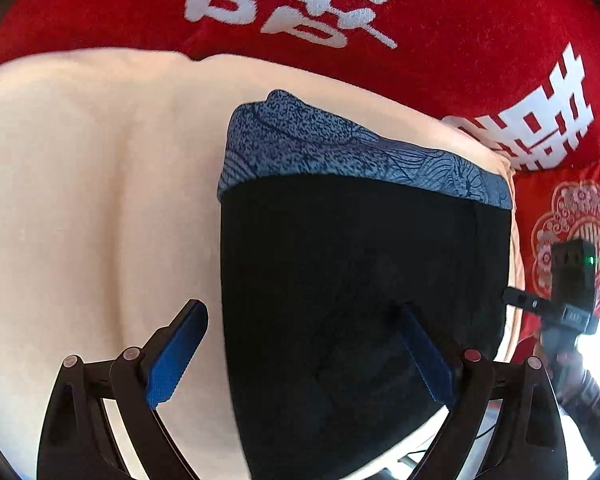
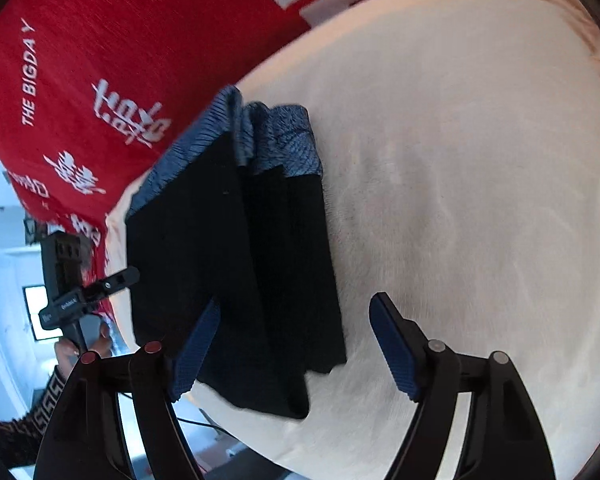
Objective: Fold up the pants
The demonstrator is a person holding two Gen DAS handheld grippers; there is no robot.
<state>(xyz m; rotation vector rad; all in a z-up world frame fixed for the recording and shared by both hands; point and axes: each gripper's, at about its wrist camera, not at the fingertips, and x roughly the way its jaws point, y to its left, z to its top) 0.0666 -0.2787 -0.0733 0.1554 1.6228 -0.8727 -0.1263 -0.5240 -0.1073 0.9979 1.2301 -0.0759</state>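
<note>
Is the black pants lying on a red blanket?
No, the pants lie folded on a cream blanket; the red cloth with white writing sits behind them.

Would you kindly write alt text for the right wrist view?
Folded black pants with a blue patterned waistband lie on a cream blanket, between the open fingers of the right tool. A red cloth with white lettering lies behind.

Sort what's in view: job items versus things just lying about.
Job: black pants, already folded, with blue patterned waistband; left gripper and right gripper, both open.

Lying about: red printed blanket; cream bedcover beneath the pants.
</note>
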